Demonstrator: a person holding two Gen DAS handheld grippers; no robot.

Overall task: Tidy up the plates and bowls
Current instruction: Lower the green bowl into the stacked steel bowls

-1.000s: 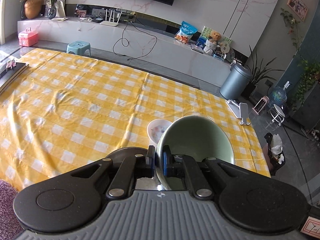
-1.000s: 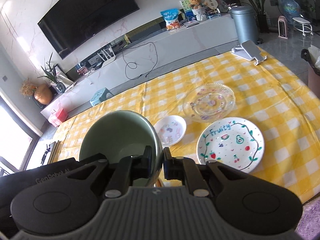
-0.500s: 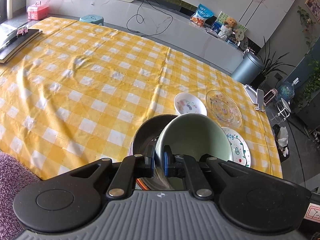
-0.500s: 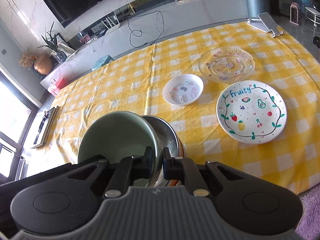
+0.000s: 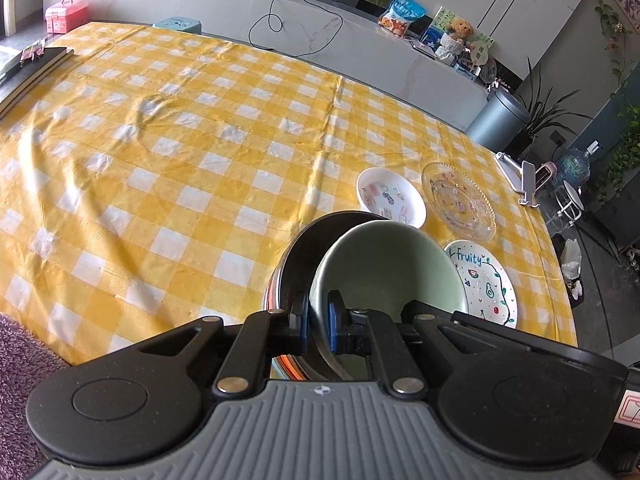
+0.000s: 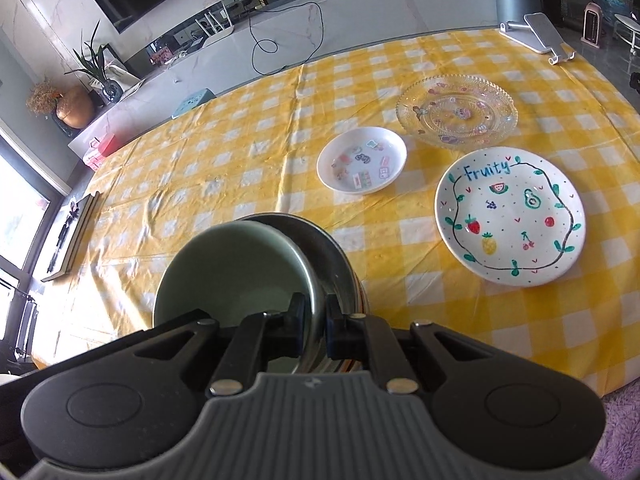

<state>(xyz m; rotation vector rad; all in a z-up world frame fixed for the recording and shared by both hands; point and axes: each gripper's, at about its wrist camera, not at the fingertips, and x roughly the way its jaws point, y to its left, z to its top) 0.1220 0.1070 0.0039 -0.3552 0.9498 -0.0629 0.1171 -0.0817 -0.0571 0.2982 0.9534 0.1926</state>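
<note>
Both grippers are shut on the rim of a pale green bowl (image 5: 390,268), my left gripper (image 5: 318,326) on one side and my right gripper (image 6: 313,330) on the other; the bowl shows in the right wrist view (image 6: 228,268) too. It is tilted inside a metal bowl (image 5: 304,248), which also shows in the right wrist view (image 6: 320,248), near the table's front edge. A small white dish with stickers (image 6: 362,159), a clear glass plate (image 6: 456,110) and a white "Fruity" plate (image 6: 510,216) lie to the right.
The table has a yellow checked cloth (image 5: 180,140). A dark book or tray (image 5: 32,68) lies at the far left edge. A phone stand (image 6: 538,34) sits at the far right corner. A purple rug (image 5: 20,356) lies below the front edge.
Both grippers have lowered the green bowl from above the table into the metal bowl. The cameras now look down more steeply on the plates.
</note>
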